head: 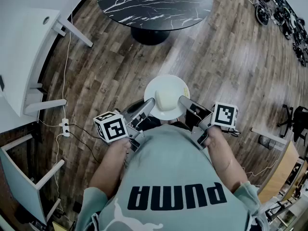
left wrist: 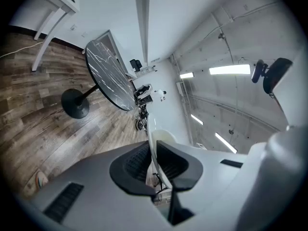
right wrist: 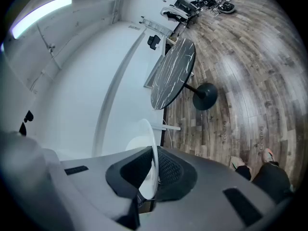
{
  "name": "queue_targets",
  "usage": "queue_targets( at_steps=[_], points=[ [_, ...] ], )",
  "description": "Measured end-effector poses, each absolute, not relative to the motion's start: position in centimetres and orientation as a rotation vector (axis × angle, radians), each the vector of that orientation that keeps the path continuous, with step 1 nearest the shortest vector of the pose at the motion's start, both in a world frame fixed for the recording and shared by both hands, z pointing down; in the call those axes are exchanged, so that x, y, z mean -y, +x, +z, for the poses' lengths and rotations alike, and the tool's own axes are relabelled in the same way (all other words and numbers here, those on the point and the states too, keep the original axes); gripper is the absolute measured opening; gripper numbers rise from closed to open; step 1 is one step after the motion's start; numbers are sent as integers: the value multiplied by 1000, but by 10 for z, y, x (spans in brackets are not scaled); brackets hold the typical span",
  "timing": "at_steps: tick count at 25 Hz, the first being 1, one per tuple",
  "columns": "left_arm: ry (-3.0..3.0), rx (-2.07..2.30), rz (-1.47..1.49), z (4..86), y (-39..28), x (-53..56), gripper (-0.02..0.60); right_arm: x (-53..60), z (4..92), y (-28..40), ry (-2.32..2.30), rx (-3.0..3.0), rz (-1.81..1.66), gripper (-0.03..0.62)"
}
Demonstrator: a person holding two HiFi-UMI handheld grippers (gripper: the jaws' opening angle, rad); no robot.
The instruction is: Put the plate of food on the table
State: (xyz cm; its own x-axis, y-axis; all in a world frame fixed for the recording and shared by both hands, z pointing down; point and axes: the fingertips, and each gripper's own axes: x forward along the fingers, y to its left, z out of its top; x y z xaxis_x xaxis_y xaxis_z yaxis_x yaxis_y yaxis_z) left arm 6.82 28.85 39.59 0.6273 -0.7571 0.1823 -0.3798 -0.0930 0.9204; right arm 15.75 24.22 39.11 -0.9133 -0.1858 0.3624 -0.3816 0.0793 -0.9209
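Far left: white desk (head: 21,42), cut off by the frame edge. A cord and power strip (head: 64,127) lie on the wood floor (head: 231,71) next to it.
Left claw (head: 150,105) pinches the plate (head: 166,82) at its left rim. The left gripper view shows the rim edge-on between the pressed jaws.
Plate is held in the air over the floor, just ahead of the person's chest. Food (head: 165,99) is a pale lump mid-plate, can't tell what.
Right claw (head: 183,100) pinches the right rim the same way. Claw tips cover the rim where they grip.
Round black marble bench (head: 154,1) is well ahead of the plate, with only floor between.
Right side: dark chair (head: 294,119) and a gear pile (head: 284,18), too small to make out.
Shirt (head: 168,177) fills the lower frame and hides the floor below.
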Motion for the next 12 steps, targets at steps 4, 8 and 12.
queue_targets(
  at_steps=[4, 8, 12],
  points=[
    [1712, 939, -408, 396, 46, -282, 40, -236, 391, 136, 585, 2207, 1950, 21],
    [1717, 940, -396, 394, 27, -279, 40, -234, 390, 116, 582, 2206, 1966, 21],
    [1707, 959, -407, 390, 12, -275, 40, -228, 389, 103, 564, 2192, 1974, 21]
  ],
)
